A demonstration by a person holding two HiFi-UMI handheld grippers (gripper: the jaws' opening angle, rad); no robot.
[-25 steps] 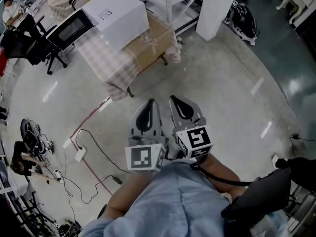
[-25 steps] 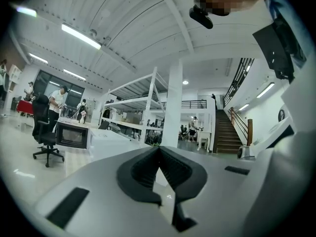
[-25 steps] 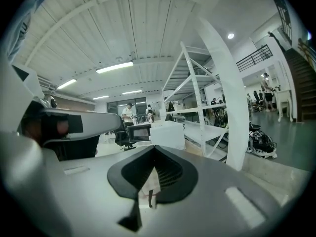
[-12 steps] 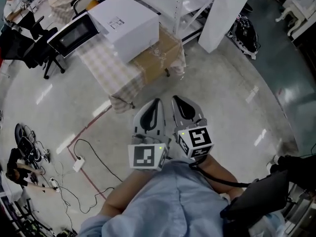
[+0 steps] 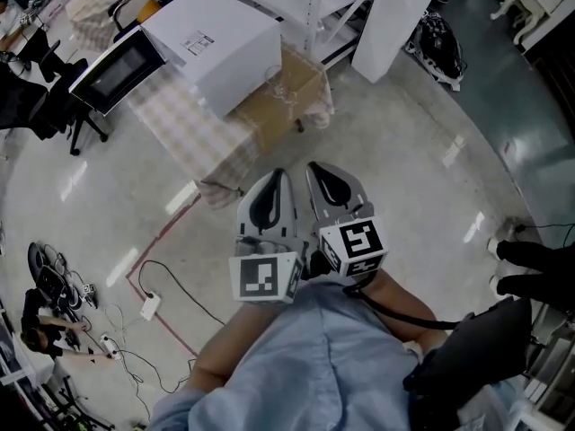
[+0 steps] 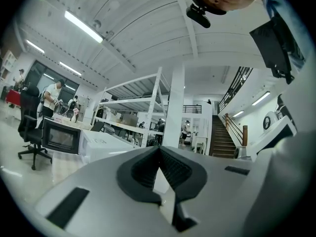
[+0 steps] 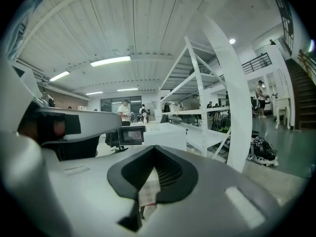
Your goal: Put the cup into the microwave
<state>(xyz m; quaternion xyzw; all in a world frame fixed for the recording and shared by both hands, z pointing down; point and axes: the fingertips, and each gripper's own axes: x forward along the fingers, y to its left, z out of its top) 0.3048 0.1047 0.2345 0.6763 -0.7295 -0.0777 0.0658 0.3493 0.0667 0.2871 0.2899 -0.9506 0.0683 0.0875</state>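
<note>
**A:** Nearest first: state of the left claw (image 5: 274,180)?

**B:** Pressed together, with nothing pinched.

**A:** And the right claw (image 5: 319,173)?

**B:** Pressed together too, and empty. Held just beside the left one, pointing the same way, with a marker cube (image 5: 262,278) at the back of each.

**A:** Behind the claws?

**B:** Only the person's light blue shirt (image 5: 314,366).

**A:** Straight ahead of them?

**B:** Bare pale floor (image 5: 404,178) first, with white cables (image 5: 153,299) trailing well off to the left of the left claw.

**A:** Then?

**B:** A surface under a checked cloth (image 5: 180,124), ahead and slightly left of both claws.

**A:** Anything of the task on it?

**B:** On the end nearest the claws, brown cardboard (image 5: 260,106) with a small clear cup (image 5: 286,86) on top, faint and hard to make out. Well apart from both claws, untouched.

**A:** Past the cup?

**B:** A big white box (image 5: 211,48), and at the far left end the microwave (image 5: 112,70), apparently closed.

**A:** Farthest off?

**B:** A white pillar (image 5: 395,16) ahead and right of the right claw, a white shelf rack (image 5: 314,7) next to it, and a black office chair (image 5: 45,106) beyond the microwave.
</note>
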